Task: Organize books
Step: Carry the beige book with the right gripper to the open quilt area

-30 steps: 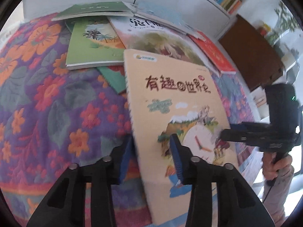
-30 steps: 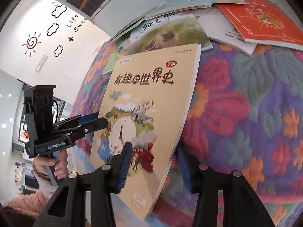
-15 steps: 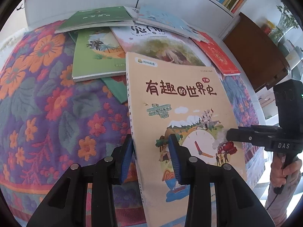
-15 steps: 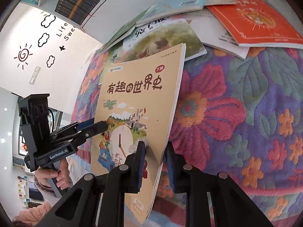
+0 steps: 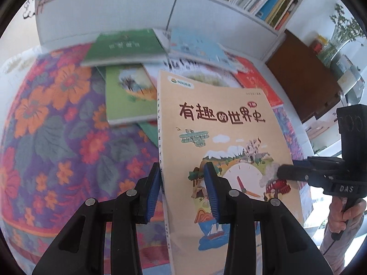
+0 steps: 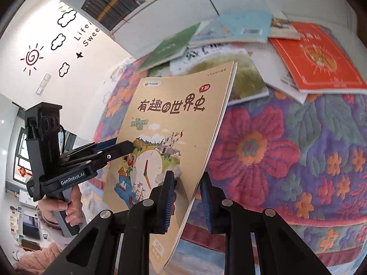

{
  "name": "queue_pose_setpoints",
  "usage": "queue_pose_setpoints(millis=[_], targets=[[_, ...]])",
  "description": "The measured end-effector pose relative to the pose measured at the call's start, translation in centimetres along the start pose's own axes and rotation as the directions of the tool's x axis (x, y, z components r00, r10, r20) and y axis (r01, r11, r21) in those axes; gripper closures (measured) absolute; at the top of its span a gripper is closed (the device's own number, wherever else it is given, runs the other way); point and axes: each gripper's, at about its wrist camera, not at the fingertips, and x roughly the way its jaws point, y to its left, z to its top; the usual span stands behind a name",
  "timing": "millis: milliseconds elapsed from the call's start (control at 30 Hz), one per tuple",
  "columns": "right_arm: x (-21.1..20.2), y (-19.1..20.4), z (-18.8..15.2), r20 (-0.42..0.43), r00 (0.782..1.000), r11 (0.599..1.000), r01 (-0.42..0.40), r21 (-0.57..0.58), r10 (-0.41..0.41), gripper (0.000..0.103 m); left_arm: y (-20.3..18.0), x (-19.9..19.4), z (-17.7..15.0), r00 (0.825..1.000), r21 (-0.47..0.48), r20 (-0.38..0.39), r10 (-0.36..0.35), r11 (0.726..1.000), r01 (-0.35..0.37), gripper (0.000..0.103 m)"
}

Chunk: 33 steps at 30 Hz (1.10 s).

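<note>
Step in hand: a large tan paperback picture book with a clock and steam train on its cover (image 5: 220, 142) is being lifted clear of the flower-patterned quilt in purple, orange and red (image 5: 57, 137), gripped on two sides.
Left gripper (image 5: 182, 190): narrow, its blue pads clamped over the book's spine edge near the lower corner, one pad on the cover, the other behind.
Right gripper (image 6: 187, 197): its jaws have just been closing and are now narrow, pinching the book's open page edge low on the cover; the book is between them.
Where the book is: tilted up off the quilt, apart from the other books, its top pointing toward the loose pile.
Loose pile: at the quilt's far edge lie a dark green book (image 5: 123, 45), a light green book with a palm tree (image 5: 130, 96), a pale blue book (image 5: 197, 48) and an orange-red book (image 6: 318, 57), overlapping one another, none yet sorted.
Container: a white wall bookshelf (image 5: 206, 6) beyond the quilt's far edge holds upright rows of colourful spines; the right wrist view shows a run of dark spines too.
Next move, as I judge it: carry the book level to wherever it is being gathered, both grips staying even so the thin cover does not bow or slip.
</note>
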Motion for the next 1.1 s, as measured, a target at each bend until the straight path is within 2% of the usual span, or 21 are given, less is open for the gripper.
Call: queue_pose_setpoints(millis=[267, 433, 467, 500, 533, 567, 600, 633, 700, 733, 800, 833, 867, 933, 967, 1100], targets=[[-0.3, 5.5, 2.9, 0.011, 1.000, 0.994, 0.031, -0.105, -0.030, 0.081, 2.7, -4.5, 2.6, 0.996, -0.010, 0.081, 0.041, 0.999, -0.040, 0.069], [0.4, 9.1, 4.9, 0.019, 1.000, 0.988, -0.011, -0.155, 0.014, 0.081, 5.8, -7.4, 3.4, 0.984, -0.050, 0.139, 0.109, 0.993, -0.103, 0.071], [0.6, 10.2, 5.2, 0.019, 1.000, 0.985, -0.013, -0.174, 0.017, 0.081, 6.8, -8.2, 3.5, 0.985, -0.053, 0.157, 0.073, 0.996, -0.065, 0.072], [0.9, 11.1, 5.5, 0.019, 0.999, 0.982, -0.024, -0.189, 0.028, 0.081, 7.4, -8.8, 3.6, 0.987, -0.053, 0.162, 0.006, 0.999, 0.002, 0.072], [1.3, 12.5, 6.0, 0.011, 0.996, 0.974, -0.080, -0.211, 0.084, 0.083, 7.7, -9.3, 3.7, 0.987, -0.055, 0.158, -0.041, 0.997, 0.050, 0.072], [1.5, 13.4, 6.1, -0.005, 0.993, 0.968, -0.115, -0.221, 0.117, 0.086, 7.8, -10.1, 3.8, 0.985, -0.041, 0.171, -0.011, 0.999, 0.019, 0.072], [2.1, 15.1, 6.5, -0.018, 0.990, 0.961, -0.141, -0.238, 0.140, 0.090, 7.5, -10.6, 3.8, 0.980, -0.019, 0.192, 0.050, 0.999, -0.047, 0.072], [2.6, 17.0, 6.8, -0.004, 0.992, 0.954, -0.120, -0.274, 0.124, 0.090, 7.5, -11.0, 3.8, 0.973, -0.002, 0.208, 0.098, 0.995, -0.100, 0.071], [4.2, 18.9, 7.4, -0.008, 0.995, 0.950, -0.093, -0.299, 0.095, 0.090, 9.1, -11.1, 3.7, 0.976, -0.023, 0.192, 0.100, 0.995, -0.097, 0.071], [5.2, 19.1, 7.5, -0.023, 0.997, 0.954, -0.077, -0.291, 0.073, 0.090, 10.1, -11.0, 3.6, 0.977, -0.045, 0.181, 0.112, 0.993, -0.106, 0.072], [8.2, 18.2, 7.2, -0.060, 0.998, 0.961, -0.012, -0.278, -0.005, 0.090, 12.1, -9.6, 3.0, 0.974, -0.066, 0.139, 0.178, 0.983, -0.170, 0.072], [9.0, 17.2, 7.0, -0.063, 0.998, 0.965, 0.013, -0.261, -0.030, 0.090, 12.9, -8.8, 2.6, 0.977, -0.072, 0.116, 0.181, 0.982, -0.174, 0.072], [9.4, 15.7, 6.8, -0.061, 0.998, 0.972, 0.015, -0.234, -0.030, 0.090, 13.8, -7.3, 2.2, 0.986, -0.083, 0.075, 0.148, 0.986, -0.142, 0.072], [9.6, 13.1, 6.7, -0.067, 0.997, 0.984, 0.031, -0.174, -0.043, 0.090, 14.8, -5.1, 1.5, 0.994, -0.106, 0.026, 0.106, 0.989, -0.102, 0.071], [9.8, 11.2, 6.6, -0.079, 0.994, 0.989, 0.069, -0.127, -0.080, 0.090, 14.8, -4.0, 1.3, 0.995, -0.108, 0.006, 0.096, 0.990, -0.095, 0.071], [9.7, 7.0, 5.7, -0.092, 0.990, 0.994, 0.105, -0.027, -0.107, 0.088, 13.7, 0.1, 1.3, 0.997, -0.089, -0.061, 0.049, 0.995, -0.055, 0.069]])
